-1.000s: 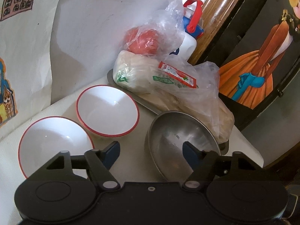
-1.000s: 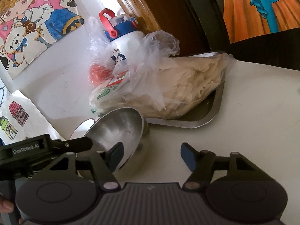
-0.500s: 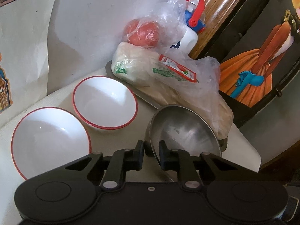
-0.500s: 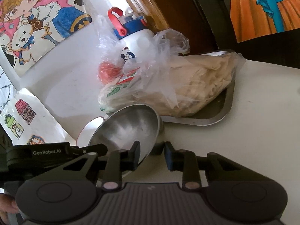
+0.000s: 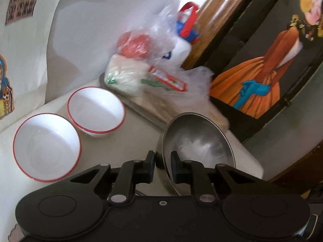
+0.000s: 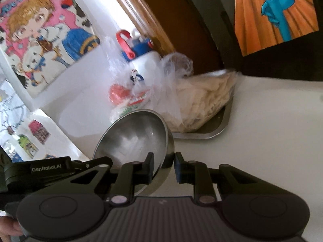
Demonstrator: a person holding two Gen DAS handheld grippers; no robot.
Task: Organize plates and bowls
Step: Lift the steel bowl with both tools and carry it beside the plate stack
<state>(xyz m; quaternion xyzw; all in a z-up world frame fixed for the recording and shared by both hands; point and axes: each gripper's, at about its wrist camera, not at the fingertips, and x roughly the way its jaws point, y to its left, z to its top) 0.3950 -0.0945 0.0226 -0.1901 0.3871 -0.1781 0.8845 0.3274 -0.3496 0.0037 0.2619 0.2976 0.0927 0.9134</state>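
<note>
Both grippers have hold of the round stainless-steel bowl [image 5: 198, 139], which is tipped up on edge above the white worktop [image 5: 139, 133]. The left gripper [image 5: 163, 164] has its fingers [image 5: 150, 166] pinching the bowl's near rim, one outside, one inside. The right gripper [image 6: 163, 166] pinches the opposite side of the rim the same way, its fingers [image 6: 179, 168] drawn close on the thin metal wall.

To the left of the steel bowl sit two white bowls with red rims: the nearer red-rimmed bowl [image 5: 46, 147] just beside the farther red-rimmed bowl [image 5: 95, 110], their edges touching or nearly so. Behind, a metal tray [image 6: 220, 125] carries clear plastic bags of pale food [image 6: 203, 98], with a white bottle with a blue-and-red lid [image 6: 141, 60] against the wall.
</note>
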